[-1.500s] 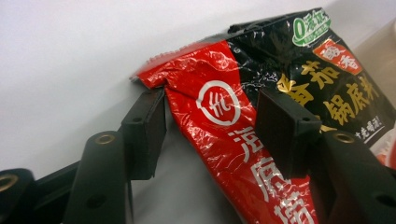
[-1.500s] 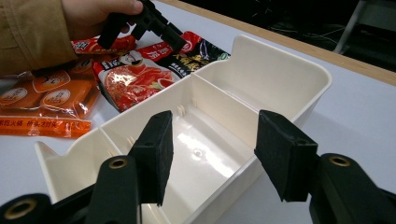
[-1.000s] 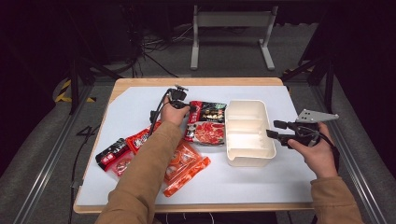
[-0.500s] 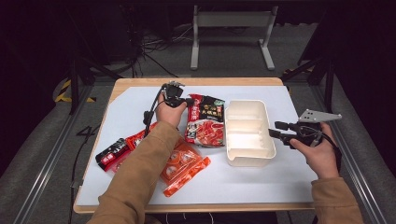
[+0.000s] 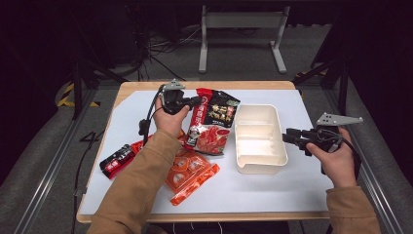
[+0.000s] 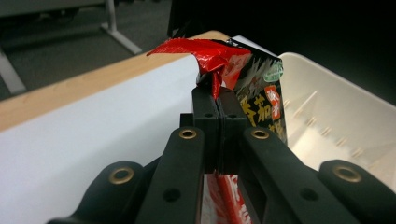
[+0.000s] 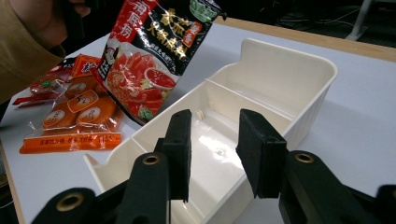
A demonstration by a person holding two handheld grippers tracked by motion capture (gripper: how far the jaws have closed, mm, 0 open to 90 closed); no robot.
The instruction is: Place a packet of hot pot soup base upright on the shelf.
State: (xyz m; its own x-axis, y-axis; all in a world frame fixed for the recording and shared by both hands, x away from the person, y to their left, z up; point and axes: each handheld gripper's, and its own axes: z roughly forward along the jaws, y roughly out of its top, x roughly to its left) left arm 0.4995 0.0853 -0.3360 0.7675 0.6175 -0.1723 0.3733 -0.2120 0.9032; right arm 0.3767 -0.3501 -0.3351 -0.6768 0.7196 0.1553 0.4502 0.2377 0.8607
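A red and black sauce packet (image 5: pixel 213 124) hangs tilted above the table, just left of the white divided tray (image 5: pixel 256 107). My left gripper (image 5: pixel 193 102) is shut on the packet's crumpled red top edge (image 6: pixel 212 56), with its jaws (image 6: pixel 217 100) pressed together on the foil. The tray's wall (image 6: pixel 327 88) lies beyond it. My right gripper (image 5: pixel 288 137) hovers just off the tray's right side. Its jaws (image 7: pixel 215 140) have just been closing and stand apart with nothing between them. Past them I see the tray's compartments (image 7: pixel 289 51) and the lifted packet (image 7: pixel 154 51).
An orange snack packet (image 5: pixel 191 171) lies on the white mat (image 5: pixel 272 195) under the left forearm; it also shows beside the tray (image 7: pixel 77 116). A red and black packet (image 5: pixel 117 161) lies at the left. The mat covers a wooden table (image 5: pixel 243 85).
The left gripper has risen and drawn back toward the left, lifting the sauce packet off the pile. The right gripper's jaws have narrowed while the hand stayed in place.
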